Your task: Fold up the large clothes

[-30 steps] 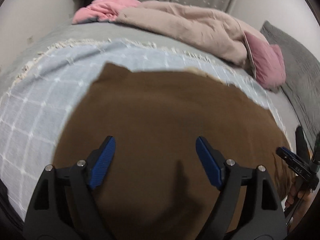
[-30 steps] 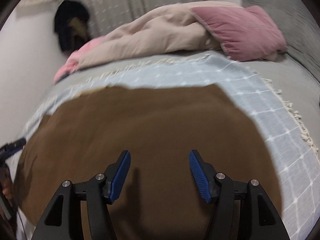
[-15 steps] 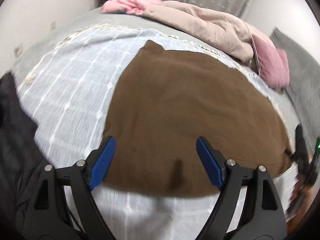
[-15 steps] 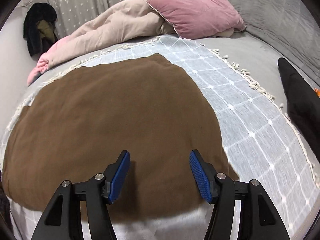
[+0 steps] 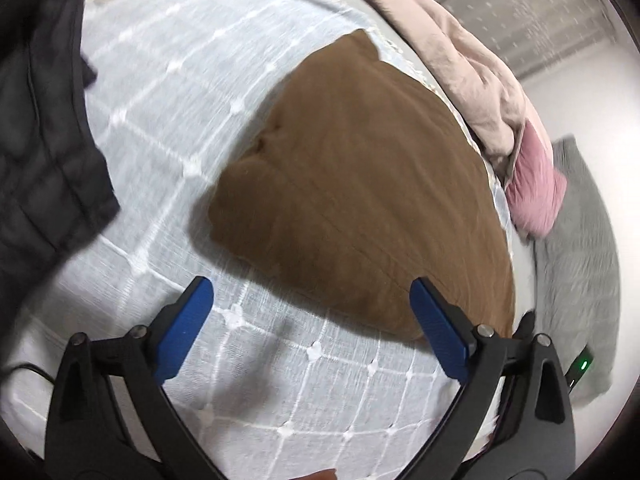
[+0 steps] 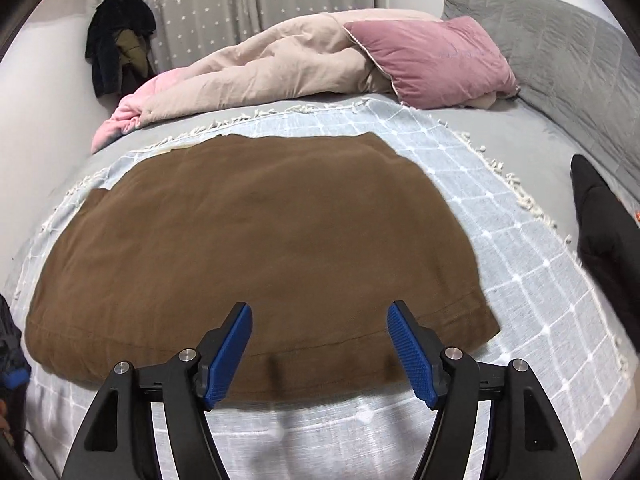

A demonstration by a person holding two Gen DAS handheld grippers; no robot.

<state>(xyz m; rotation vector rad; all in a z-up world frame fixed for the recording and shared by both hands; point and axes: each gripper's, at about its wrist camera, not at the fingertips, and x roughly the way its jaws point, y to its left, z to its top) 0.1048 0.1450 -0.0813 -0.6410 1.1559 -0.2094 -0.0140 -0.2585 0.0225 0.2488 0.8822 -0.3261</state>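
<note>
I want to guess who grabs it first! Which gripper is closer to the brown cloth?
Right. The right gripper hangs open over the brown cloth's near hem. The left gripper, also open, is over the checked blanket, just short of the cloth.

A brown garment (image 6: 256,248) is seen spread flat on a pale blue checked blanket (image 6: 516,276) covering the bed. It appears folded into a broad rectangle; a stitched hem is seen along the near edge. Few wrinkles are noted.

No readable text, label, brand, number or sign appears in either view.
</note>
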